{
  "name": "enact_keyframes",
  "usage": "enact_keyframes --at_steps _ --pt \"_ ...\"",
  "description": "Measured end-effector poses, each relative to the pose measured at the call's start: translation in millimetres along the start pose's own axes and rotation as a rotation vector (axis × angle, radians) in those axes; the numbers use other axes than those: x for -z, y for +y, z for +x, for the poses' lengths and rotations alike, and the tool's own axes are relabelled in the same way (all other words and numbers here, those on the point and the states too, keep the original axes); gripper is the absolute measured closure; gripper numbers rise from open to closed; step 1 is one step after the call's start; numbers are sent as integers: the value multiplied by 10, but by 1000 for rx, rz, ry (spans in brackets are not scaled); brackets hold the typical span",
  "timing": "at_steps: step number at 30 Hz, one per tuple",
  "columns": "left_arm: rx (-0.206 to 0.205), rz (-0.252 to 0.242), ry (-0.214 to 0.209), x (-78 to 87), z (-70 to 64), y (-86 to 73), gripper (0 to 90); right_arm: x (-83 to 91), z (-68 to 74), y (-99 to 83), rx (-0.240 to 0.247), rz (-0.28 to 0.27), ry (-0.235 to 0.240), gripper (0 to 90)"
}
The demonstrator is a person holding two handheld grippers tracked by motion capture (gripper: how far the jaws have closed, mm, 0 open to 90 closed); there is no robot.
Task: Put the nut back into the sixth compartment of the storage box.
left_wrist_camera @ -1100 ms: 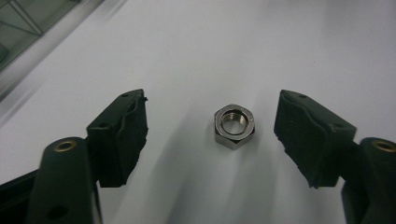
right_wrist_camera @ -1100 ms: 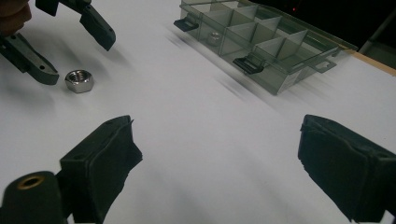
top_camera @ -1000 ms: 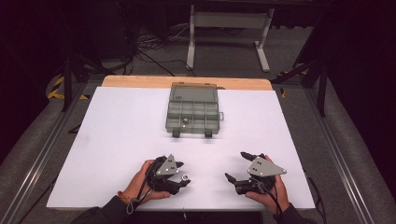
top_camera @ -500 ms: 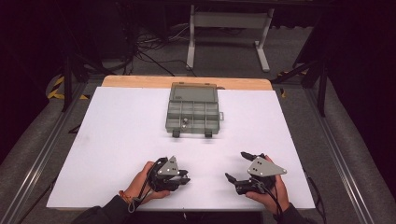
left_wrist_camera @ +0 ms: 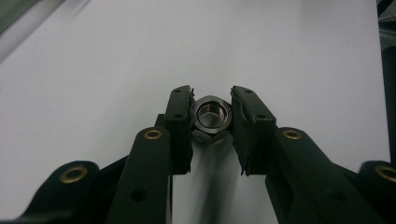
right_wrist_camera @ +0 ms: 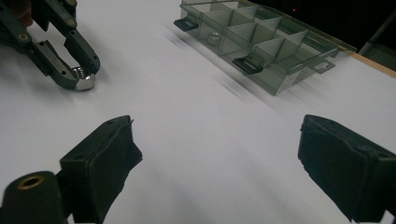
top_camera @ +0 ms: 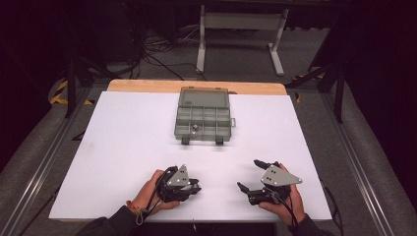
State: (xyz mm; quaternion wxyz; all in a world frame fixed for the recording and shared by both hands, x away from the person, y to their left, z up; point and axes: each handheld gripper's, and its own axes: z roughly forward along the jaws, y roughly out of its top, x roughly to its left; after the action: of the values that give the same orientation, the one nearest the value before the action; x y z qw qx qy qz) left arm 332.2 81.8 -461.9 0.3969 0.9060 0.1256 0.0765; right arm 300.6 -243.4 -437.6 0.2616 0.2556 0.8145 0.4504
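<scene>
The left tongs (left_wrist_camera: 211,116) are pinching a steel hex nut (left_wrist_camera: 213,115) between their two black pads, threaded hole facing up, with the nut at or just off the white surface (top_camera: 123,147) near its near edge, left of centre. Compared with a second ago, the left tongs look more closed in the high view and the hand (top_camera: 147,194) has shifted slightly; the jaws that stood a little apart have drawn in on the nut. This suggests the grasp is just made and the carry can begin.

The right tongs (top_camera: 248,174) stay spread wide and hold nothing, resting near the near edge, right of centre, unmoved.

Out toward the far edge, at the middle, the grey compartment box (top_camera: 202,118) sits open in the same place, with one small metal piece (top_camera: 195,129) already in a front compartment. The likely destination is one of these compartments, well apart from the nut.
</scene>
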Motion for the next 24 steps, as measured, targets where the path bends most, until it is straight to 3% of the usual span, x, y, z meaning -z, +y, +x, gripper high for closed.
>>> enact_keyframes --at_steps 12,24 --pt "-2 -48 31 98 40 29 698 3 -4 2 0 -3 -2 112" --pt "32 -88 63 172 146 55 698 -2 -6 6 -3 -3 -2 112"
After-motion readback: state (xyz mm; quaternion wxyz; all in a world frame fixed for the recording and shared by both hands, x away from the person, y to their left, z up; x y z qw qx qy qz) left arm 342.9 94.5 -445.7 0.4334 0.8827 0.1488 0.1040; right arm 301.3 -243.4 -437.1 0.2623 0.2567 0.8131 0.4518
